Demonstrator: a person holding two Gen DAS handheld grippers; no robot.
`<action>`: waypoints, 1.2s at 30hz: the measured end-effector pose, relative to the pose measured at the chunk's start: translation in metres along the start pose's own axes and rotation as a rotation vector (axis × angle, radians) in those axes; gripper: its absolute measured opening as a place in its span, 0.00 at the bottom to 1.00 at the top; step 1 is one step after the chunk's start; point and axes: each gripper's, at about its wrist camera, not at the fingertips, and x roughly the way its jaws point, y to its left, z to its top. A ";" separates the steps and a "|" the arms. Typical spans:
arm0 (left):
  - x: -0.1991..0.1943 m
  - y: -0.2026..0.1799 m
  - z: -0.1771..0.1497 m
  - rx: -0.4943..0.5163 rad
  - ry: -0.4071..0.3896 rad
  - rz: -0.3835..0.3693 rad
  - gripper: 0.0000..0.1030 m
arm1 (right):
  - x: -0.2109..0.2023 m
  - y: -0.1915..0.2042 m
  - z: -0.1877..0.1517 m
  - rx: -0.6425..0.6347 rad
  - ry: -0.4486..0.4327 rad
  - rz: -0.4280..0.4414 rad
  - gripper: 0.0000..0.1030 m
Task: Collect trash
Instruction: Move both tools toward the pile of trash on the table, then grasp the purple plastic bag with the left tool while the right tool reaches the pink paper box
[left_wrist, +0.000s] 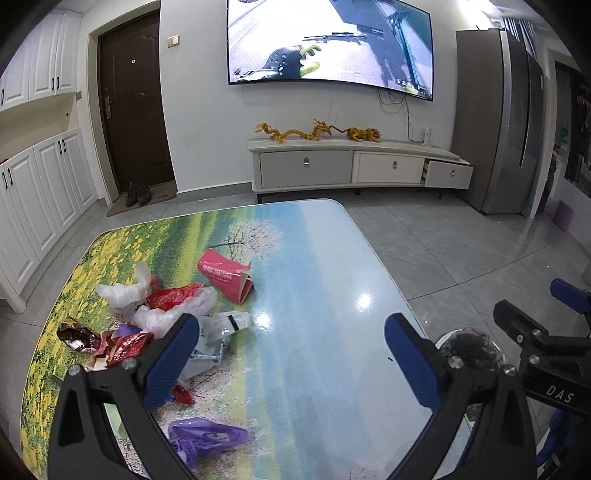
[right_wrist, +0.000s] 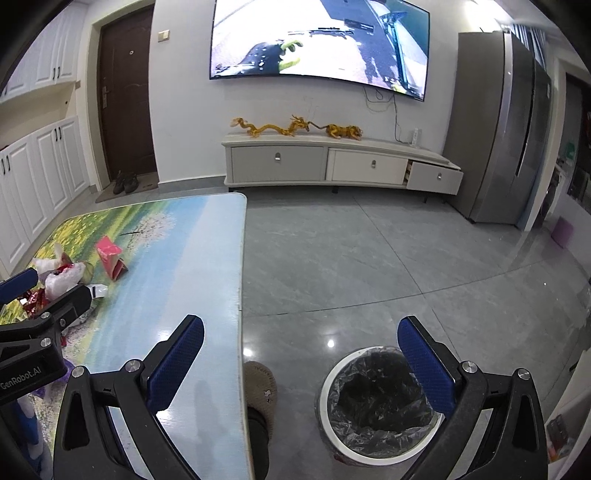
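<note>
Trash lies on the left half of the picture-printed table (left_wrist: 314, 277): a crushed pink carton (left_wrist: 225, 275), white and red plastic bags (left_wrist: 166, 302), shiny red wrappers (left_wrist: 107, 341), a white pouch (left_wrist: 225, 325) and a purple bag (left_wrist: 210, 437) near the front edge. My left gripper (left_wrist: 291, 332) hovers open and empty above the table, its left finger over the pile. My right gripper (right_wrist: 301, 338) is open and empty too, off the table's right edge above the floor. Below it stands a white bin (right_wrist: 376, 402) lined with a black bag. The pink carton (right_wrist: 110, 256) also shows in the right wrist view.
A slippered foot (right_wrist: 260, 384) stands between the table edge and the bin. Beyond are grey floor tiles (right_wrist: 369, 258), a TV cabinet (left_wrist: 351, 166) with one drawer ajar, a fridge (left_wrist: 498, 118) at right and white cupboards (left_wrist: 44, 192) at left.
</note>
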 end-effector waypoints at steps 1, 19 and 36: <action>-0.001 0.002 -0.001 -0.002 0.001 -0.003 0.98 | 0.000 0.002 0.001 -0.002 -0.002 0.003 1.00; -0.026 0.060 -0.025 -0.078 -0.013 -0.023 0.98 | -0.020 0.050 0.003 -0.097 0.003 0.087 0.96; -0.048 0.139 -0.093 -0.126 0.092 -0.158 0.93 | 0.004 0.147 -0.010 -0.204 0.180 0.523 0.71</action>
